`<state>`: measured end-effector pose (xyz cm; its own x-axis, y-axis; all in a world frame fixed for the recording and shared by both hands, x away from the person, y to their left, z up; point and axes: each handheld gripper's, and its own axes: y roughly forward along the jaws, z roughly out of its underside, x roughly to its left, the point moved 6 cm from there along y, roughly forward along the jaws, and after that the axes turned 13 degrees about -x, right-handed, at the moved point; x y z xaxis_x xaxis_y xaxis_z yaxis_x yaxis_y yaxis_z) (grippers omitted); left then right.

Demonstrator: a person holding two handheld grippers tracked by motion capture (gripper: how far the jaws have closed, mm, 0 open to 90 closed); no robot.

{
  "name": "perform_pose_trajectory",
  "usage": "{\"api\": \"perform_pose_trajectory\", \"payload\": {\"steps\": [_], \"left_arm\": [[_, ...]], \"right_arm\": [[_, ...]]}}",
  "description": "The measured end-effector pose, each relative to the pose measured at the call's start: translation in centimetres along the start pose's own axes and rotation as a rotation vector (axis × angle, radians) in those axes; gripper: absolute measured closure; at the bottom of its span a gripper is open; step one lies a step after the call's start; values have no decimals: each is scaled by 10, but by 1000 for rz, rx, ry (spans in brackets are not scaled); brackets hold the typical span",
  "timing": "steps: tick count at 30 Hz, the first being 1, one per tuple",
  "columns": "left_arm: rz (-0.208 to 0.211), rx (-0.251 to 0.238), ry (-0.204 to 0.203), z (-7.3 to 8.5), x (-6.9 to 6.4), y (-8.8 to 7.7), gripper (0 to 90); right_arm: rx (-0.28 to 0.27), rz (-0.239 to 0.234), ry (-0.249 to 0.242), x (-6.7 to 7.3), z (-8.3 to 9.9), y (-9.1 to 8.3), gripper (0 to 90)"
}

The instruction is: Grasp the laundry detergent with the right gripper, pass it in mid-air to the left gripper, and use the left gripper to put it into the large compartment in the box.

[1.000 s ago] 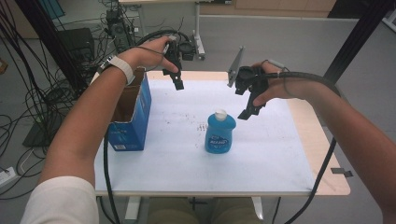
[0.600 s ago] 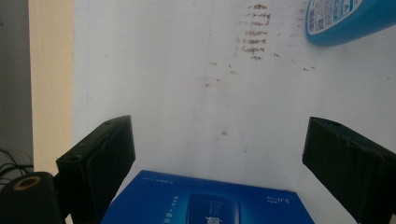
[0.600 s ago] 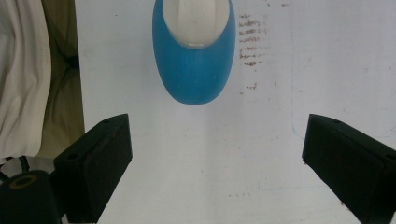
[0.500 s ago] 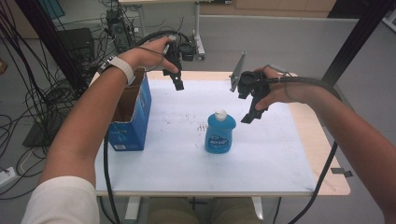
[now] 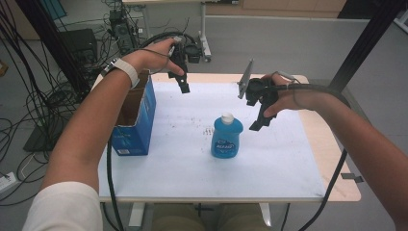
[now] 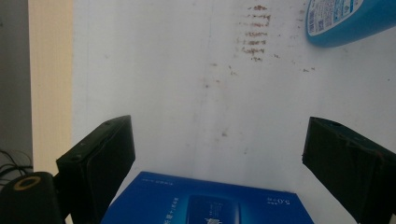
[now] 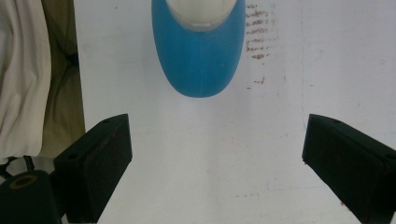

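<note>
risk first: the tall, narrow blue bottle (image 5: 226, 137), standing upright just below centre of the high view, is judged easy to tip if it is clipped near its white cap (image 5: 227, 117) by a descending jaw; a smooth, curved plastic body is likely to slip if pinched off-centre or too high. a second risk: the open carton could be shoved toward the table edge by the forearm lying over it.

largest to smallest:
- table (image 5: 332, 159): pale wood rim, covered by a flat white sheet (image 5: 183, 159) marked with small brown specks.
- blue box (image 5: 137, 118): rectangular printed cardboard, open top, seen at left of the high view, well apart from the bottle.
- bottle: glossy blue plastic, oval in section from above in the right gripper view, label on front.
- right gripper (image 5: 257, 126): matte black blocky jaws spread wide, nothing between them, hanging just right of the bottle and above it.
- left gripper (image 5: 184, 86): same build, jaws spread, empty, at upper centre-left, above the sheet.
</note>
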<state>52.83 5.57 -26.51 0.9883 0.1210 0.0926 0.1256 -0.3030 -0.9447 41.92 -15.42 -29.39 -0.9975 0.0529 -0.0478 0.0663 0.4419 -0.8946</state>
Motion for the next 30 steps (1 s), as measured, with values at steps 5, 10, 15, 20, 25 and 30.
{"api": "perform_pose_trajectory", "payload": {"steps": [5, 10, 15, 20, 25, 30], "left_arm": [[-2, -1, -1, 0, 0, 0, 97], [-1, -1, 2, 1, 0, 1, 97], [-1, 0, -1, 1, 0, 1, 98], [0, 1, -3, 1, 0, 2, 97], [1, -1, -2, 1, 0, 2, 97], [1, 0, -1, 1, 1, 2, 98]], "right_arm": [[4, -3, 0, 0, 2, 2, 82], [8, -6, 7, 1, 3, 5, 82], [8, -13, 6, 1, 4, 7, 83], [5, -13, 6, 0, 6, 8, 82], [3, -18, 9, 1, 8, 11, 82], [3, -20, 10, 0, 9, 12, 83]]}}
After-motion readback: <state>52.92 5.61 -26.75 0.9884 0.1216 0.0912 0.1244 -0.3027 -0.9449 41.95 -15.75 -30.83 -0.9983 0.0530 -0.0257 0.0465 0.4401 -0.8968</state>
